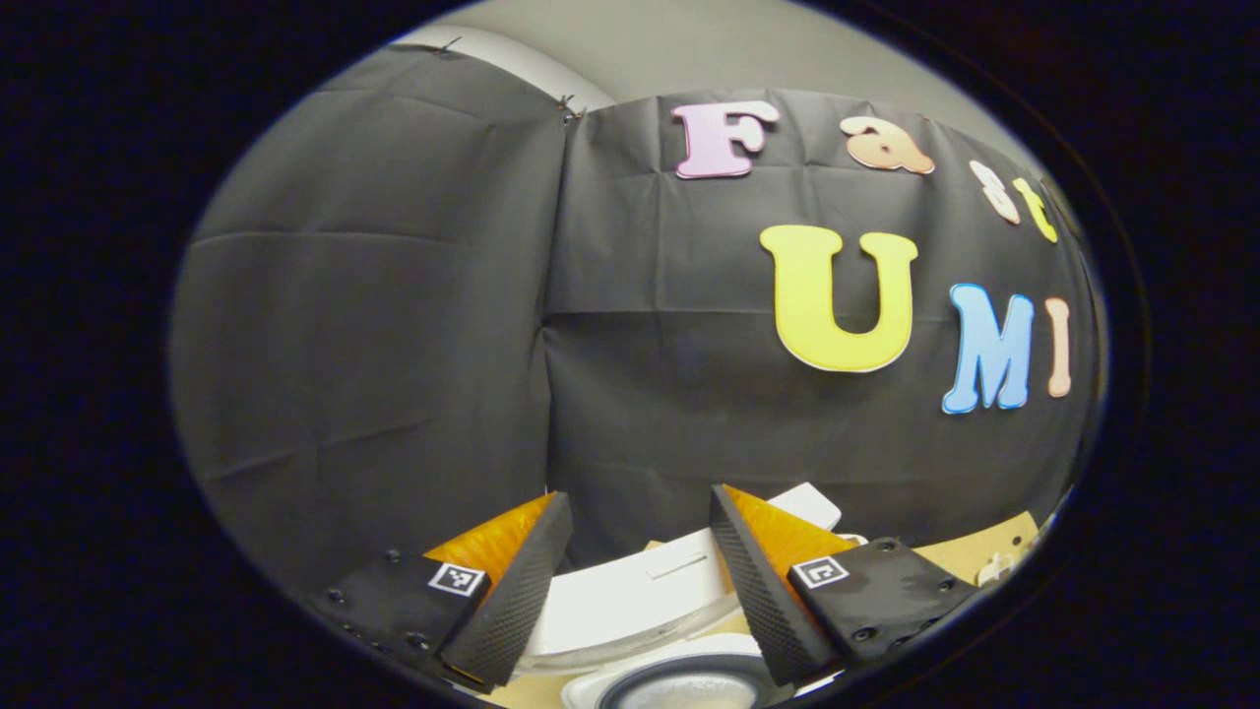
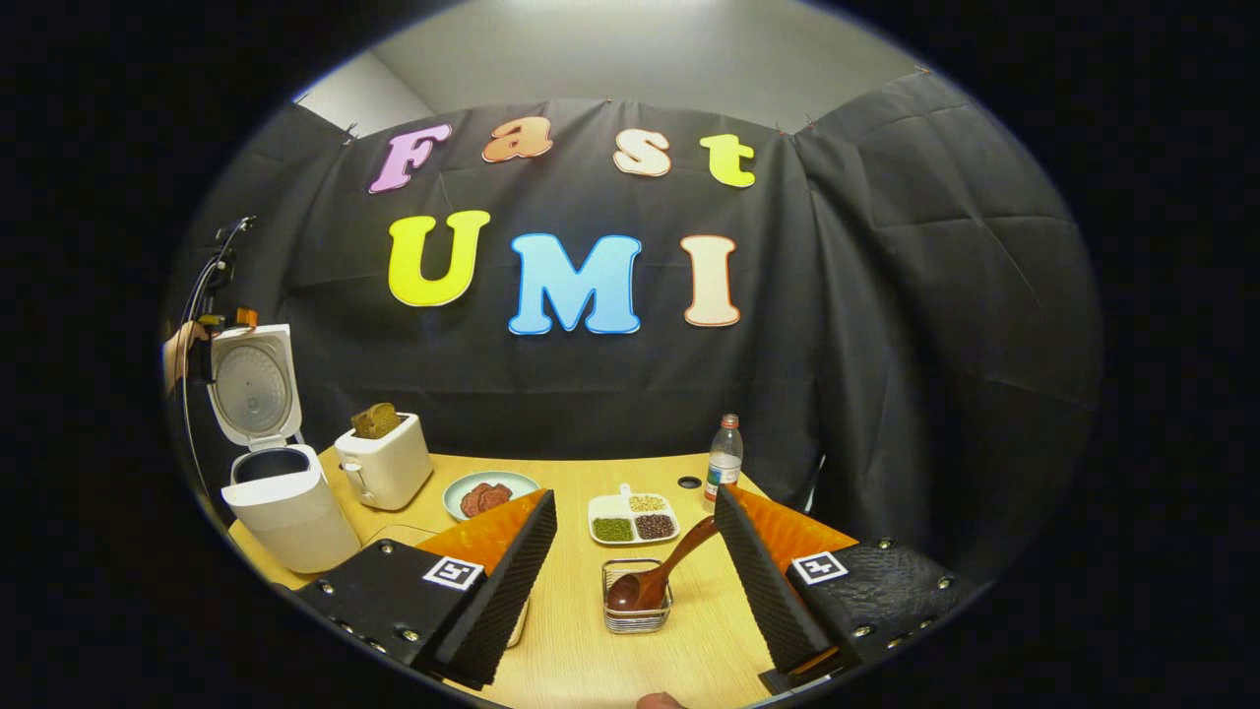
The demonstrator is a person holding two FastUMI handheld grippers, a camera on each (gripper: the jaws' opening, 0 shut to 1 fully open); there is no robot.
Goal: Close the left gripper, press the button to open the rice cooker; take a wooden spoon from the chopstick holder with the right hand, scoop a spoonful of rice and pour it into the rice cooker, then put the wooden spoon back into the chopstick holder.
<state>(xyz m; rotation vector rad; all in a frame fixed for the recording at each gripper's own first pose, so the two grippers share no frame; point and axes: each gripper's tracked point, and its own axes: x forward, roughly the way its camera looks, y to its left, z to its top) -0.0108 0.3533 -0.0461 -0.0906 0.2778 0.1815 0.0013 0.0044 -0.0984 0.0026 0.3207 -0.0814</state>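
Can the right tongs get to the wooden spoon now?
Probably yes. The right tongs are open, and the spoon leans in its holder right ahead between the fingers, its handle sticking up with nothing in the way.

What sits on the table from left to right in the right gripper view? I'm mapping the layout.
Rice cooker → toaster → plate → chopstick holder → water bottle.
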